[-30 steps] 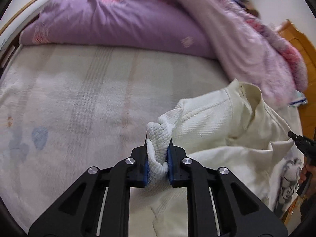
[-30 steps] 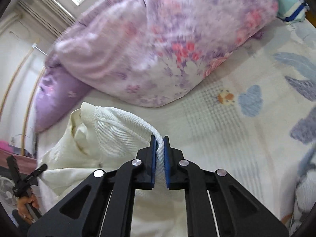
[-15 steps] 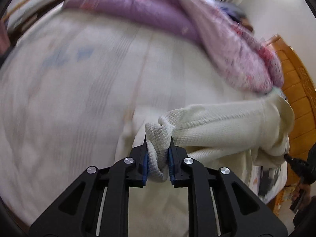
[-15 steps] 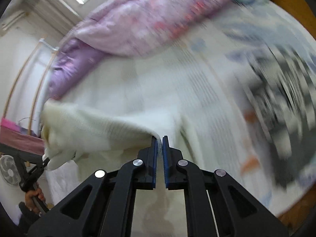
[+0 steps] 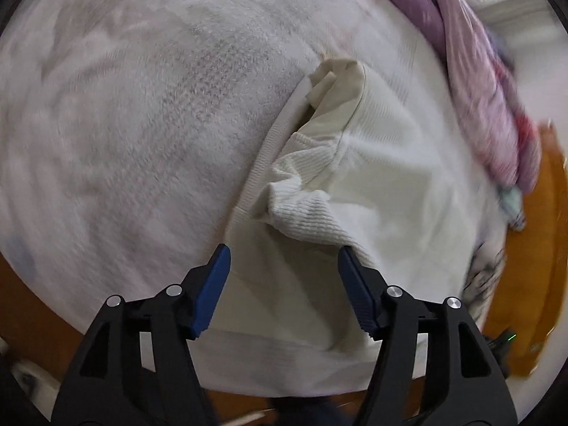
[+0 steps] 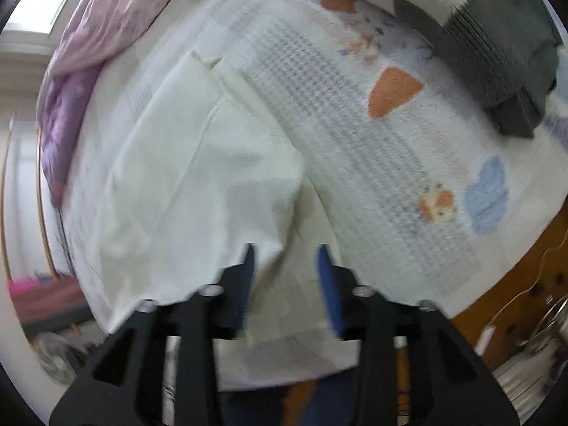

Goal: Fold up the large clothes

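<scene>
Cream sweater [image 5: 383, 163] on bed [image 5: 142, 106], purple quilt [image 6: 71, 81] beside, grey clothes [image 6: 497, 53]

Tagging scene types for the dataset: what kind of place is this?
Most likely a home bedroom. A cream garment lies on a bed covered with a white patterned blanket, a purple floral duvet is bunched at its far side, and a wooden bed frame edges it.

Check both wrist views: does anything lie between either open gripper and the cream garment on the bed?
Nothing visible does. The left gripper and right gripper both hang open directly over the cream garment, with no object in between. The grey knitwear lies off to the side on the bed blanket.
</scene>
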{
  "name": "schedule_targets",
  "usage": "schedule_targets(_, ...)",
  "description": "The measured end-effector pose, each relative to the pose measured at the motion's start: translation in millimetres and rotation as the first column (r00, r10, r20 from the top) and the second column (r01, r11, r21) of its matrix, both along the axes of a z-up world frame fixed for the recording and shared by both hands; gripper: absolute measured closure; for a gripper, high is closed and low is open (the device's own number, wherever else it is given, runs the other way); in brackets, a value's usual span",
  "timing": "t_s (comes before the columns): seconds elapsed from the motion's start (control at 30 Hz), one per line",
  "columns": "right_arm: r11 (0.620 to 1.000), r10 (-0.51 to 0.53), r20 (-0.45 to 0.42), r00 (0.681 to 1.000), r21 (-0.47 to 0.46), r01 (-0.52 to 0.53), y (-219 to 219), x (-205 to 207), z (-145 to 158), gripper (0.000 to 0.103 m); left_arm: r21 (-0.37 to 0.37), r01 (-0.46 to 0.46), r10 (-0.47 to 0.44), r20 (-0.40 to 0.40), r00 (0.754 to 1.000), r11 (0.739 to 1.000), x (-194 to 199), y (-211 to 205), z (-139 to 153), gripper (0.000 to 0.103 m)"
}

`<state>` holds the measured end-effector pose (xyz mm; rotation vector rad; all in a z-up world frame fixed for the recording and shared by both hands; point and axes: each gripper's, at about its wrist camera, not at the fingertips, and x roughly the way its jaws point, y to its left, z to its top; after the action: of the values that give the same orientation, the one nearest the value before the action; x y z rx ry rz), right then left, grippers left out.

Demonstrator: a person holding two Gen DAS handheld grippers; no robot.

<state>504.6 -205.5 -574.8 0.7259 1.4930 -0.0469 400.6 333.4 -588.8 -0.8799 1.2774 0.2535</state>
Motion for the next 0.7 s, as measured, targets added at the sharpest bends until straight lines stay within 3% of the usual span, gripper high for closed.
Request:
schedule_targets(0.1,0.989,-0.111,-0.012,0.994,0.093,0.112,-3.9,7.6,-17.7,0.059,-0.064,-0.120,0.123,0.040,0.992,0.991,-4.6,0.9,-3.7,0.038)
schedule_targets(0.2,0.979,-0.144,-0.041,0.989,0.138,0.148,-0.9,17.5,-36.8,0.059,-0.086,-0.148,0.154,0.060,0.986,0.985,-0.2,-6.7,-6.7,0.038)
schedule_targets(0.33,0.988,-0.119,-0.091,0.989,0.090,0.127,4.7,34.1,-57.7,0.059,-0.052,-0.116,0.119,0.070,0.990,0.992,17.0,-17.2,-13.5,0.038)
schedule_targets(0.4,0.983,-0.128,-0.096,0.987,0.119,0.139,5.3,38.8,-65.5,0.066,-0.043,-0.135,0.137,0.058,0.989,0.990,23.3,-23.7,-18.0,0.038)
schedule_targets(0.43,0.980,-0.122,-0.105,0.987,0.142,0.137,6.4,41.2,-69.2,0.078,-0.064,-0.145,0.148,0.056,0.987,0.987,24.1,-25.8,-21.4,0.038)
schedule_targets(0.5,0.985,-0.086,-0.107,0.990,0.139,0.101,9.7,48.8,-67.3,0.080,-0.142,-0.198,0.209,0.063,0.976,0.970,18.7,-28.1,-21.2,0.038)
schedule_targets(0.53,0.987,-0.057,-0.105,0.993,0.143,0.072,11.9,53.0,-66.3,0.080,-0.181,-0.241,0.262,0.105,0.959,0.954,7.7,-30.8,-14.1,0.038)
schedule_targets(0.6,0.984,-0.022,-0.117,0.993,0.174,0.042,15.4,58.8,-66.8,0.078,-0.156,-0.267,0.288,0.132,0.949,0.951,-10.9,-37.6,-3.9,0.029)
schedule_targets(0.7,0.979,0.019,-0.134,0.991,0.204,0.009,21.2,68.2,-65.2,0.077,-0.162,-0.317,0.340,0.137,0.930,0.934,-35.0,-47.2,3.1,0.028)
